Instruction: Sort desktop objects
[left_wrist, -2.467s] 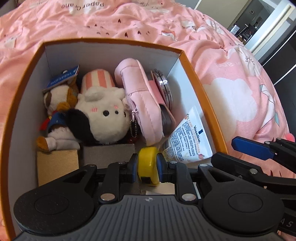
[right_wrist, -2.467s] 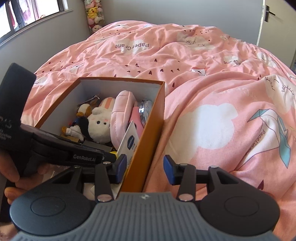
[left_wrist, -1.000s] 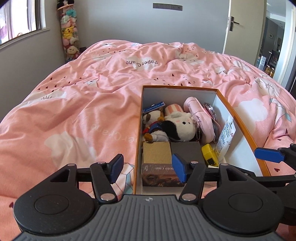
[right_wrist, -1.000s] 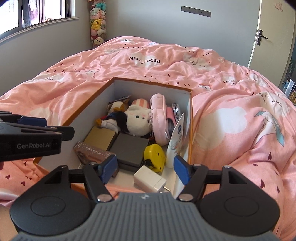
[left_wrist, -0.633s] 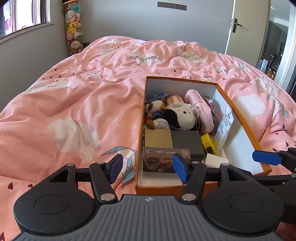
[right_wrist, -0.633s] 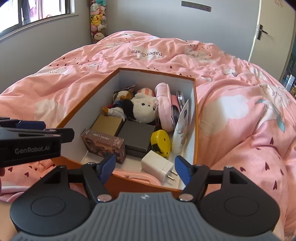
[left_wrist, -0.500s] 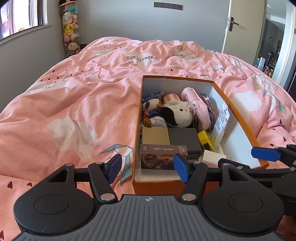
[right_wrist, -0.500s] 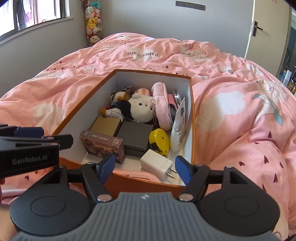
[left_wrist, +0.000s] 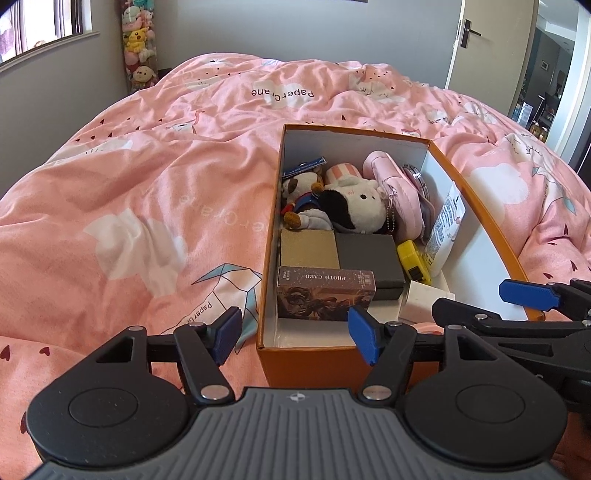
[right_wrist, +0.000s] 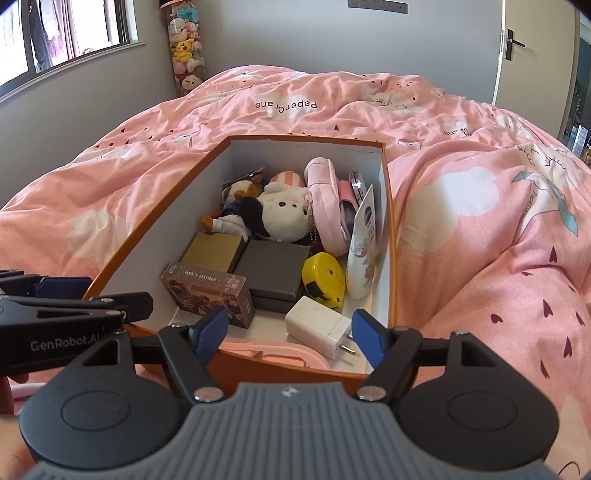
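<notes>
Pink bedspread under orange box, white charger plain only from right wrist, both grippers before box, jaws spread, empty.

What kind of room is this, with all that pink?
Most likely a bedroom: a bed under a pink quilt, a tall stack of plush toys in the corner beside a window, and a door at the far wall.

hand-held gripper | black linkage arms | blue pads | ribbed grey base | silver screws
</notes>
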